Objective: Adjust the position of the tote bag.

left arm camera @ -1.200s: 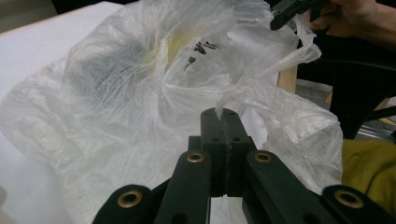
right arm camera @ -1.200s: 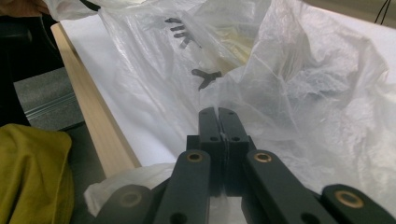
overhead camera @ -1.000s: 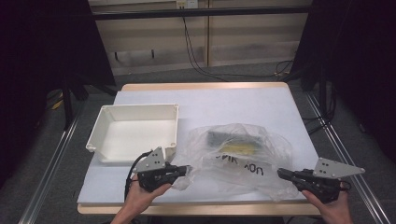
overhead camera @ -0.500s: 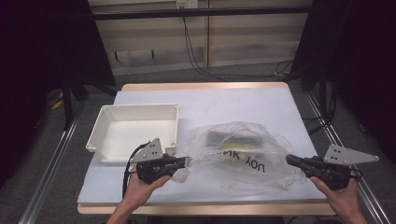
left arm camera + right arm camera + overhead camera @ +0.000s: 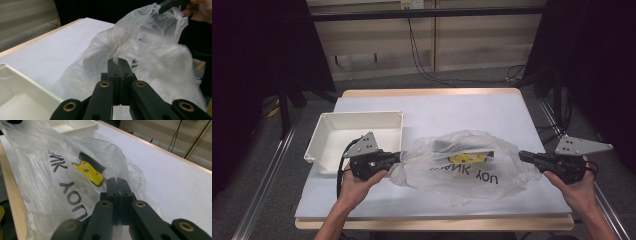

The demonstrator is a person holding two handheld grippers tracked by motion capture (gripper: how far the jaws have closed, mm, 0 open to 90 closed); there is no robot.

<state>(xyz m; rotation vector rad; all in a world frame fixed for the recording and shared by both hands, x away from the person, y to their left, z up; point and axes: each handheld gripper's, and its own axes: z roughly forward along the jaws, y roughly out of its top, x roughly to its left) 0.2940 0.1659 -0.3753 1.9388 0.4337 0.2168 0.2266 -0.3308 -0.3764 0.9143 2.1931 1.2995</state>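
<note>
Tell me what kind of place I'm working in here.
Likely a lab recording station, not a home or shop: a white-topped table between metal floor rails, dark curtains at both sides, and loose cables along the back wall.

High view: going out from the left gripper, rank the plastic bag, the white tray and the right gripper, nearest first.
1. plastic bag: pinched in the left gripper, at the bag's left edge.
2. white tray: just behind the left gripper, on the table's left.
3. right gripper: across the bag, at its right edge.

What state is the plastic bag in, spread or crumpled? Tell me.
Spread. The plastic bag is stretched between the left gripper and right gripper, each shut on an edge, its print readable.
</note>
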